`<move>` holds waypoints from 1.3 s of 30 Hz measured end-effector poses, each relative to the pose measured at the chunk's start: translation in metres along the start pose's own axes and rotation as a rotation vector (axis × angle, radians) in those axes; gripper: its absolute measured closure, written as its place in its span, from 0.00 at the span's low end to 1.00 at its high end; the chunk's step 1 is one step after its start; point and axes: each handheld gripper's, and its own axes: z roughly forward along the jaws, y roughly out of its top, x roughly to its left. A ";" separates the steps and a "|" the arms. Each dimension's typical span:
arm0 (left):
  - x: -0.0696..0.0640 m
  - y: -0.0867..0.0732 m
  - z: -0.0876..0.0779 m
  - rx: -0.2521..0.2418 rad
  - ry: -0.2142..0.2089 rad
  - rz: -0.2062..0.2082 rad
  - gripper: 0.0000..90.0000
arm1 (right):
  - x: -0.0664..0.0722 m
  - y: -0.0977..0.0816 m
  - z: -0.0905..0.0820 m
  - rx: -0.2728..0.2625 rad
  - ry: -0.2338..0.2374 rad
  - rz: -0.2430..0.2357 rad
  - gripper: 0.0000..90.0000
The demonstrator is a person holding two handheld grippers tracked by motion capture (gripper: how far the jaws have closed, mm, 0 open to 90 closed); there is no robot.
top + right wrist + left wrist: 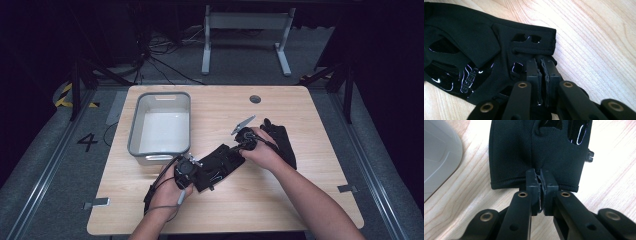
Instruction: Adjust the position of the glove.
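Observation:
A black glove (217,165) with glossy print lies flat on the wooden table (280,200), stretched between my two grippers. My left gripper (196,173) is at its near-left end. In the left gripper view the glove (524,150) has its hemmed cuff edge pinched in my left gripper (540,173), jaws shut on the fabric. My right gripper (240,149) meets the glove's far-right end. In the right gripper view my right gripper (541,62) is shut on the glove (474,50) near its finger end.
A grey plastic bin (133,127) stands at the table's back left, and its rounded corner (436,157) lies close to the cuff. A second black glove (282,142) lies just right of the right hand. A round cable hole (255,99) sits near the far edge.

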 end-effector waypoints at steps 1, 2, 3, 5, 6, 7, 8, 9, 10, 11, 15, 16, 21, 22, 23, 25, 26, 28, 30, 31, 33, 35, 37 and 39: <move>0.001 0.000 -0.001 0.000 0.000 0.003 0.97 | 0.000 0.000 -0.001 -0.001 -0.005 -0.004 0.96; 0.002 -0.001 -0.001 -0.001 0.000 0.001 0.97 | 0.001 0.000 -0.002 -0.004 -0.009 -0.004 0.96; 0.002 -0.001 -0.001 -0.001 0.000 0.001 0.98 | 0.002 -0.001 -0.004 -0.010 -0.011 -0.004 0.96; 0.003 -0.002 -0.006 -0.012 0.003 -0.001 0.98 | 0.003 -0.001 -0.009 -0.032 -0.001 0.003 0.97; 0.003 -0.002 -0.010 -0.020 0.005 0.002 0.98 | 0.004 -0.002 -0.013 -0.046 0.006 0.006 0.97; 0.003 -0.003 -0.013 -0.027 0.003 0.006 0.98 | 0.005 -0.003 -0.017 -0.058 0.017 0.012 0.97; 0.003 -0.004 -0.017 -0.030 0.000 0.013 0.98 | 0.007 -0.004 -0.021 -0.066 0.027 0.014 0.96; 0.003 -0.005 -0.020 -0.035 0.000 0.018 0.97 | 0.009 -0.005 -0.026 -0.075 0.032 0.015 0.96; 0.002 -0.006 -0.023 -0.035 0.006 0.025 0.97 | 0.011 -0.007 -0.030 -0.094 0.035 0.010 0.96; 0.002 -0.006 -0.026 -0.031 0.011 0.034 0.97 | 0.014 -0.010 -0.036 -0.106 0.043 0.014 0.96; 0.000 -0.006 -0.034 -0.036 0.031 0.072 0.97 | 0.031 -0.027 -0.058 -0.174 0.061 0.042 0.96; 0.001 -0.006 -0.036 -0.038 0.034 0.083 0.97 | 0.036 -0.033 -0.064 -0.184 0.065 0.050 0.96; 0.001 -0.008 -0.041 -0.043 0.012 0.111 0.97 | 0.066 -0.060 -0.079 -0.224 0.080 0.053 0.96; -0.001 -0.008 -0.041 -0.040 0.007 0.119 0.97 | 0.072 -0.065 -0.080 -0.225 0.078 0.048 0.96; -0.004 -0.007 -0.041 -0.031 0.005 0.133 0.97 | 0.078 -0.069 -0.081 -0.226 0.067 0.042 0.96; -0.009 -0.006 -0.041 -0.013 -0.001 0.155 0.97 | 0.086 -0.077 -0.084 -0.227 0.061 0.039 0.96; -0.012 -0.005 -0.040 0.000 -0.009 0.161 0.97 | 0.089 -0.080 -0.085 -0.232 0.061 0.042 0.96; -0.016 -0.005 -0.040 0.031 -0.022 0.186 0.97 | 0.094 -0.087 -0.087 -0.232 0.066 0.048 0.96; -0.018 -0.006 -0.037 0.069 -0.046 0.199 0.97 | 0.098 -0.095 -0.086 -0.232 0.072 0.058 0.96; -0.019 -0.006 -0.035 0.084 -0.050 0.206 0.97 | 0.099 -0.098 -0.083 -0.224 0.083 0.065 0.96; -0.018 -0.008 -0.032 0.108 -0.058 0.206 0.97 | 0.101 -0.103 -0.076 -0.212 0.102 0.070 0.96; -0.016 -0.009 -0.030 0.118 -0.065 0.205 0.97 | 0.101 -0.106 -0.068 -0.191 0.106 0.071 0.96; -0.016 -0.009 -0.029 0.124 -0.066 0.206 0.97 | 0.102 -0.107 -0.065 -0.194 0.103 0.072 0.96; -0.014 -0.011 -0.028 0.141 -0.088 0.205 0.97 | 0.103 -0.108 -0.059 -0.172 0.071 0.048 0.95</move>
